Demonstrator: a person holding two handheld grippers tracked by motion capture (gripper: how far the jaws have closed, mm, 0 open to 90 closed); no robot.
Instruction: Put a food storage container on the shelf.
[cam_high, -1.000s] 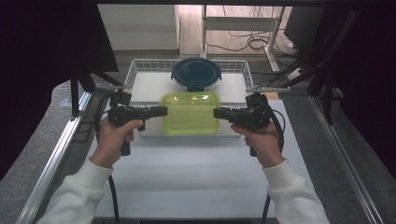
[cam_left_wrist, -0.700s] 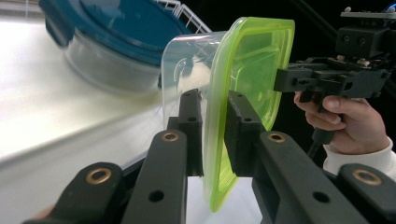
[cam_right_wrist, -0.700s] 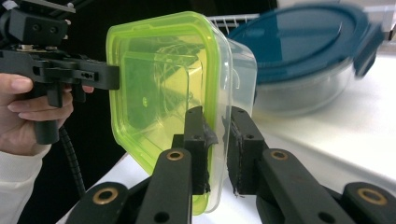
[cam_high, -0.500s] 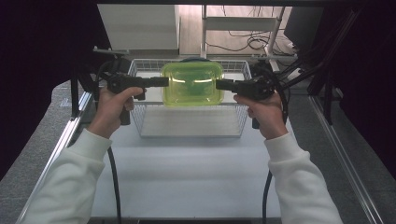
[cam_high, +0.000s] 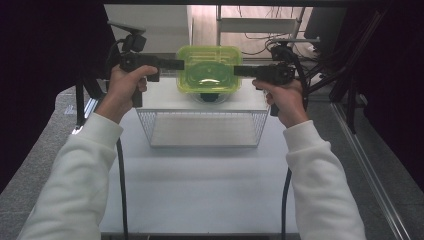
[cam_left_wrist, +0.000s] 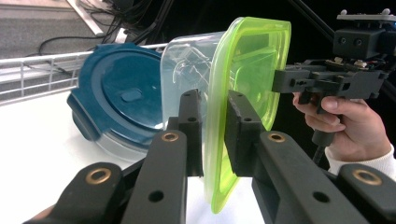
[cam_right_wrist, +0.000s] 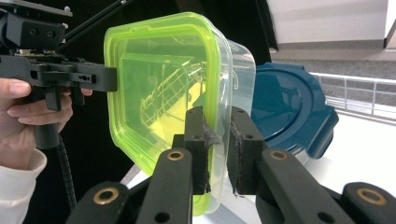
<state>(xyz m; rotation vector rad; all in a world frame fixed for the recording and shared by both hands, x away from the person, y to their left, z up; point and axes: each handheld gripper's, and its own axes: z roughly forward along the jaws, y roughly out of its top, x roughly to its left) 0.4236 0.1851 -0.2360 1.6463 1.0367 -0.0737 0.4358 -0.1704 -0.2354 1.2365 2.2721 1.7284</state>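
Note:
A clear food container with a yellow-green lid (cam_high: 209, 70) hangs in the air between my two grippers, above the far end of a wire basket (cam_high: 202, 112). My left gripper (cam_high: 181, 64) is shut on its left rim, and the left gripper view shows the jaws (cam_left_wrist: 213, 98) pinching the lid edge (cam_left_wrist: 247, 79). My right gripper (cam_high: 236, 71) is shut on the opposite rim (cam_right_wrist: 217, 114), so the container (cam_right_wrist: 154, 79) is held from both sides. Below it, a container with a dark blue lid (cam_high: 210, 96) (cam_left_wrist: 121, 100) (cam_right_wrist: 285, 112) lies partly hidden.
The wire basket stands on a white table (cam_high: 200, 190) between the person's white-sleeved forearms. Cables trail from both grippers. Dark stands and cables crowd the far right (cam_high: 345, 60), and a metal rail (cam_high: 370, 175) runs along the table's right side.
Both grippers have carried the green-lidded container upward and farther away, from in front of the blue-lidded container to above it. Both stay shut on it.

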